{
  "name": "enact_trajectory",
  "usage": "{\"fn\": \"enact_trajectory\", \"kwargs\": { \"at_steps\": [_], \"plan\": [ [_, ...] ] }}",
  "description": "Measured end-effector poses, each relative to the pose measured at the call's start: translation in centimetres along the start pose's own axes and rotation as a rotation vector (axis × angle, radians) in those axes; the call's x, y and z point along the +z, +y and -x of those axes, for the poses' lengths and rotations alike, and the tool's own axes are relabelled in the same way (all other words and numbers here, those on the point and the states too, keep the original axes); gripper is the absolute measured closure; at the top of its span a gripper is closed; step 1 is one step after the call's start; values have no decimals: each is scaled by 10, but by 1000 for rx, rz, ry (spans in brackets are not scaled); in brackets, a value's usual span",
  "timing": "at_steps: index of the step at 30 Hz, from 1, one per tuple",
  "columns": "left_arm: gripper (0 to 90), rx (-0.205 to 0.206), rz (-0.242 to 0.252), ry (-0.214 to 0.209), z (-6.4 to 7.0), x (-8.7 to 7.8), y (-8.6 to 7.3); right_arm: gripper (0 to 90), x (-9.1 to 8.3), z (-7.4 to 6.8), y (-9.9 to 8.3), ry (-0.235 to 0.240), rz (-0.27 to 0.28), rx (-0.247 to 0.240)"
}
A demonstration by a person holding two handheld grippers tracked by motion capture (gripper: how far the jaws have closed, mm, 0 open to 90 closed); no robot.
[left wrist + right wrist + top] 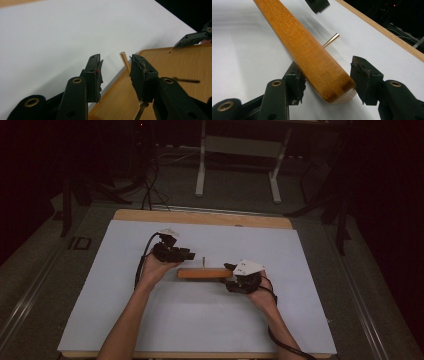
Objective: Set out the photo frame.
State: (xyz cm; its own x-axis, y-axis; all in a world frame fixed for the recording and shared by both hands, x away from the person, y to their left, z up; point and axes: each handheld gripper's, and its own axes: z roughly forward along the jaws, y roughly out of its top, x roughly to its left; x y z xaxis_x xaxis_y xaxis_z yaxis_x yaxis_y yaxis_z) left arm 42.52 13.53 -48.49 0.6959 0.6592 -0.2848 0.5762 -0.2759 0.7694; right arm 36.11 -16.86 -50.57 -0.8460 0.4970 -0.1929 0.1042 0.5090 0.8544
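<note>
White table (150,320): wooden block (202,273) between right gripper's (231,274) parted jaws; left gripper (115,72) gapes.

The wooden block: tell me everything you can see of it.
The wooden block is a long, flat, orange-brown board with rounded edges and visible grain, lying flat on the white table sheet. A thin brass-coloured pin stands upright from it. Its right end sits between the open jaws of the right hand-held gripper; the left hand-held gripper hangs open over the other end, astride the pin.
</note>
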Motion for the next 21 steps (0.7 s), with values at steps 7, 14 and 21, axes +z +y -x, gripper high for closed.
{"fn": "enact_trajectory", "kwargs": {
  "at_steps": [7, 14, 21],
  "plan": [
    [596, 53, 74, 64, 9, -27, -12, 464, 0, 2, 1, 6, -2, 4],
    [578, 85, 100, 115, 16, -42, -27, 463, 1, 3, 1, 6, 7, 18],
    [550, 78, 103, 130, 16, -51, -44, 463, 1, 3, 0, 7, 12, 22]
  ]
}}
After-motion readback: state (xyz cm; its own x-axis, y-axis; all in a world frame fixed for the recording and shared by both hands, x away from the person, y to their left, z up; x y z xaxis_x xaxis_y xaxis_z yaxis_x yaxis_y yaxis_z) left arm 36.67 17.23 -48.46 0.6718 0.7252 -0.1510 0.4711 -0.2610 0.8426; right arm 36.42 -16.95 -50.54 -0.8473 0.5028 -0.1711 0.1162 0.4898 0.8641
